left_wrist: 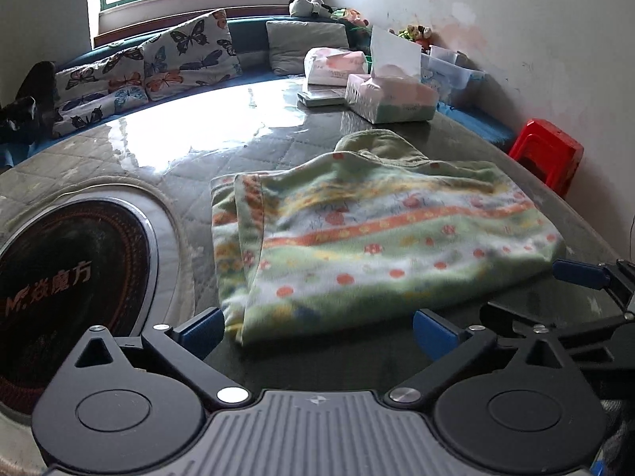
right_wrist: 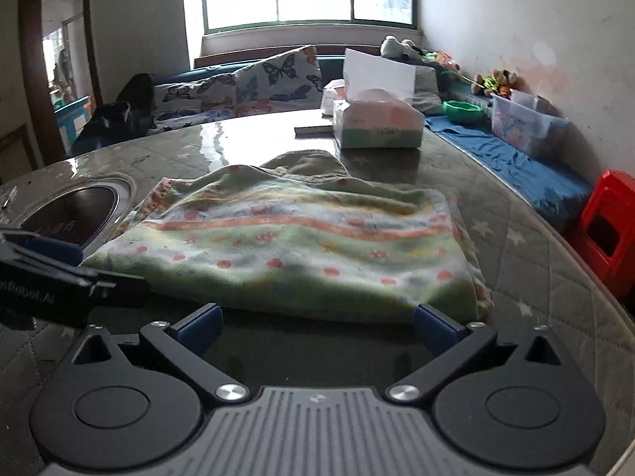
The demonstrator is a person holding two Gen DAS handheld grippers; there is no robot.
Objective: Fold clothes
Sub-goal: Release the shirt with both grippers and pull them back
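A: Where do you stand with the garment (left_wrist: pixel 369 234)?

B: It lies folded on the table (left_wrist: pixel 166 146), a thick rectangle with a plain green piece poking out at its 12 o'clock edge. My left gripper (left_wrist: pixel 317 327) sits at its 6 o'clock edge, fingers spread wide, nothing between them. My right gripper (right_wrist: pixel 317 325) is the same: jaws apart, empty, just short of the near edge.

A: What could go wrong from here?

B: I judge three things. The tabletop is glossy, so if I push rather than pinch, the whole bundle may slide toward the tissue box (left_wrist: pixel 391 99) at 12 o'clock. The fleece is stacked in layers; if I catch only the top one, the fold opens as I lift. And the round burner (left_wrist: pixel 67 273) lies at 9 o'clock, with the cloth's left edge near it in the right view, so a careless drag could pull fabric over its rim.

A: Count what's there.

B: One garment. Two grippers, both open. One burner. One tissue box and one soft tissue pack (left_wrist: pixel 335 65) behind it. Two butterfly cushions (left_wrist: pixel 190 55) on the bench, one grey cushion (left_wrist: pixel 307 45), one red stool (left_wrist: pixel 547 154) at 3 o'clock.
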